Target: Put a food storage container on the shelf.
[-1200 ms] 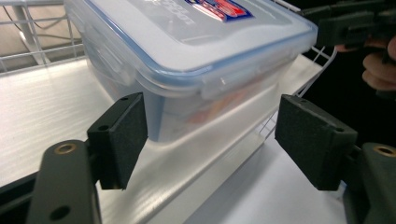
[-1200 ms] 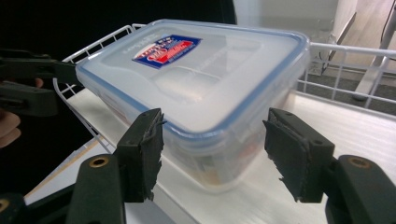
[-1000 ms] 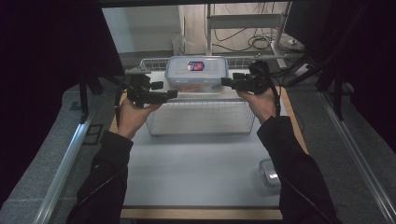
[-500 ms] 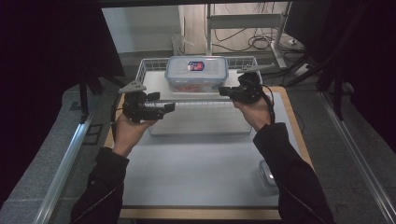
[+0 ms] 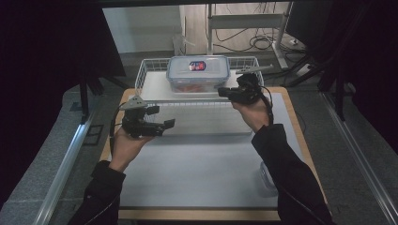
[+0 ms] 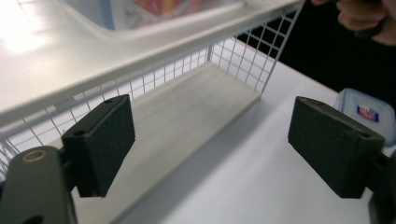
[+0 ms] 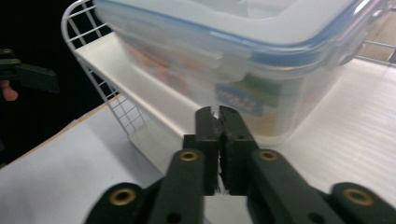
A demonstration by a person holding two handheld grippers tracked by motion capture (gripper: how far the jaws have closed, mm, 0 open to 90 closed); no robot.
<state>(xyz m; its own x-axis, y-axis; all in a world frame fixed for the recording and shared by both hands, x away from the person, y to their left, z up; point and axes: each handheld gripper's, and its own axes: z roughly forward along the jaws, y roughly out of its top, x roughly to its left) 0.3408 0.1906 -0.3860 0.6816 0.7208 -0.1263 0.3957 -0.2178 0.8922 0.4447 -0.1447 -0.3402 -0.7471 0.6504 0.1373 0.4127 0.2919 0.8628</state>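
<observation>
The lidded plastic container [image 5: 198, 73] carries a small red-and-blue label on its lid; the printing is too small to read. In the right gripper view the container [image 7: 243, 56] shows a second label on its side wall, blue and green, blurred and illegible. A second, smaller container [image 6: 365, 111] with a similar red-and-blue label lies on the table at the near right edge.

The main container is a clear rectangular box with a translucent lid edged in blue and side latches; reddish contents show through the wall. It stands on the top shelf of the white wire rack [image 5: 145, 70], at the far middle of the table [image 5: 197, 178].

The left gripper [image 5: 164, 125] is held low in front of the rack's left part, pointing toward the rack, palm under the body. Its jaws are spread wide and have just been opening further, with nothing between them; the left gripper view looks under the top shelf [image 6: 84, 60] to the lower shelf.

The right gripper [image 5: 224, 92] is held higher, at shelf level, just beside the container's right end. Its jaws are pressed together with nothing between them, having just closed, tips aimed at the container's side wall.
</observation>
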